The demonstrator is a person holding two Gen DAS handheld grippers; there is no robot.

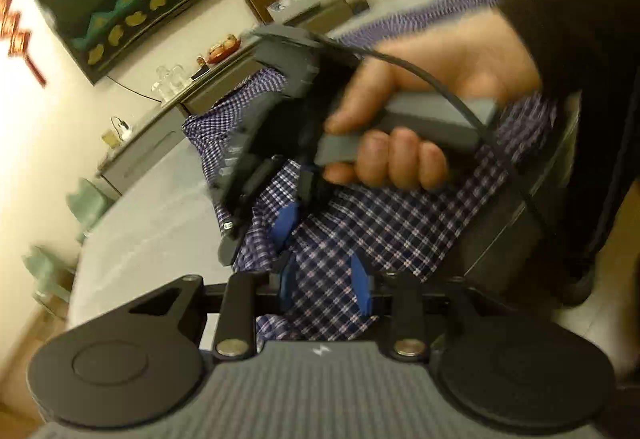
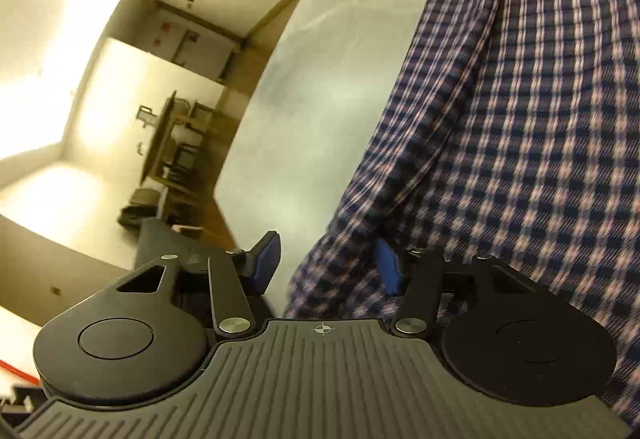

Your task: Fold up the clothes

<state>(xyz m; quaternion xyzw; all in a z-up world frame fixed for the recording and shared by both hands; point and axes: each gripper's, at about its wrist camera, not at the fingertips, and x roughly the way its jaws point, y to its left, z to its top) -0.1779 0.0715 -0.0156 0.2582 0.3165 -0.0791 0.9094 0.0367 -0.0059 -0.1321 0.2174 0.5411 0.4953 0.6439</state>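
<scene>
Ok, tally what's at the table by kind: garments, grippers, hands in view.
Plaid shirt: 1
Grippers: 2, the left gripper and the right gripper
Hands in view: 1, the right hand holding its gripper's handle
Total: 4

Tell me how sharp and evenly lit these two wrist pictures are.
Left wrist view: the hand on the right gripper is motion-blurred, wall glare at the left edge. Right wrist view: checked shirt slightly smeared, walls blown out yellow-white; fisheye bends both.
</scene>
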